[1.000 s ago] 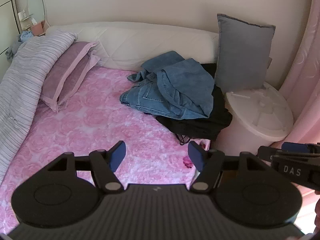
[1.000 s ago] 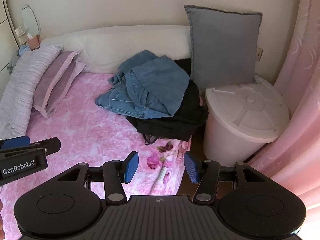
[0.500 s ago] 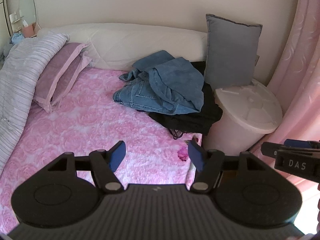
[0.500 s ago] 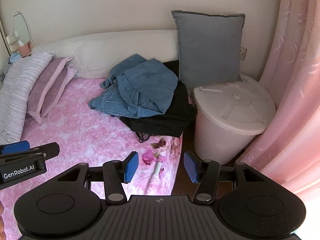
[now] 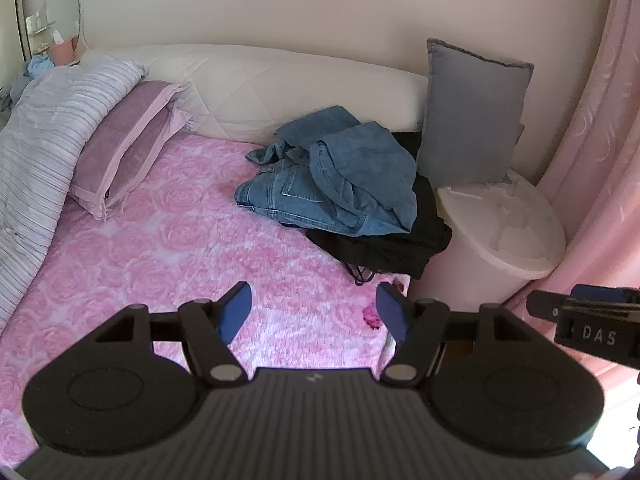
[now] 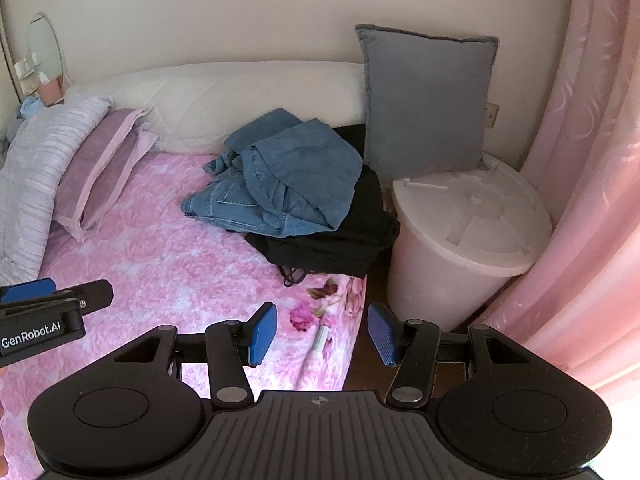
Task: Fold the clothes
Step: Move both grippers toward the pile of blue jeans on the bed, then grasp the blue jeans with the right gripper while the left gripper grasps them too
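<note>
1. A heap of blue denim clothes (image 5: pixel 340 176) (image 6: pixel 280 188) is lying crumpled on the bed, well ahead of both tools and a little right of the left one's centre line; a back pocket is showing on the jeans at the heap's near-left side.
2. The denim is sitting on top of black clothes (image 5: pixel 392 244) (image 6: pixel 332 244), which are spreading out beneath it toward the bed's right edge, with a thin black cord trailing off the near side.
3. The pink rose-patterned bedspread (image 5: pixel 180 248) (image 6: pixel 160 272) is stretching from under the pile back toward the tools, bare in between.
4. The left gripper (image 5: pixel 314 312) is hovering above the bedspread with its blue pads spread apart, gripping nothing.
5. The right gripper (image 6: pixel 322 336) is hanging over the bed's near right corner, its pads likewise parted and empty; each tool is showing at the edge of the other's view.
6. A thin white stick-like item (image 6: pixel 316 344) is lying on the bedspread just beyond the right tool's gap; what it is, I cannot tell.
7. A grey cushion (image 5: pixel 472 116) (image 6: pixel 424 100) is standing upright behind the pile, to its right.
8. A white lidded bin (image 5: pixel 500 224) (image 6: pixel 460 240) is standing beside the bed, right of the clothes, with a pink curtain (image 6: pixel 584 160) hanging farther right.
9. A mauve pillow (image 5: pixel 124 144) and a striped quilt (image 5: pixel 36 152) are lying far ahead to the left.
</note>
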`<state>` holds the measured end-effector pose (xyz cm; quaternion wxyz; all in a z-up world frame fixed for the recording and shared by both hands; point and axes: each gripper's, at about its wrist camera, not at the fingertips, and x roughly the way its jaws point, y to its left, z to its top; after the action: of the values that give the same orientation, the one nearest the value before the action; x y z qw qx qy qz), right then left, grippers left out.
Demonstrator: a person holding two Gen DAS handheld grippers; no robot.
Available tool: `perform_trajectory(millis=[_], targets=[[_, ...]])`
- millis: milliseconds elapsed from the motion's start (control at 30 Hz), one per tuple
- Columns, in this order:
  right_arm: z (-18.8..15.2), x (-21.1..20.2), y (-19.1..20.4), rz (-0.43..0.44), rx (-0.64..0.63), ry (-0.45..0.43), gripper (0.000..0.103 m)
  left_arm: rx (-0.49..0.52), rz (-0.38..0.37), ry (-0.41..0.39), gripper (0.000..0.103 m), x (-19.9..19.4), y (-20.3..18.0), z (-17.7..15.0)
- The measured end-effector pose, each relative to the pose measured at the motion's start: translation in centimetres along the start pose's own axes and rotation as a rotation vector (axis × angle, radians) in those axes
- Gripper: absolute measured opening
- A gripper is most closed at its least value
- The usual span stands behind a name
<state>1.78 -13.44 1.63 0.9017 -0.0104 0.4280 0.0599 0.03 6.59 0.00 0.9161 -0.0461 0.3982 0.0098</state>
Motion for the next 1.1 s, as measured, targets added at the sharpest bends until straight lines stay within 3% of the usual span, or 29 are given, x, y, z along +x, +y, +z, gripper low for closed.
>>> perform_trajectory(millis=[733,1100], targets=[[3.2,5.0,1.0,0.030,-0.084,0.041,0.054,-0.059,0.043,0.025,0.066,4.1,2.0,2.4],[6.4,11.4,-1.4,0.045,-0.090,0.082,0.054,-0.081,0.086,0.103,0.066,10.2,2.3,4.7]])
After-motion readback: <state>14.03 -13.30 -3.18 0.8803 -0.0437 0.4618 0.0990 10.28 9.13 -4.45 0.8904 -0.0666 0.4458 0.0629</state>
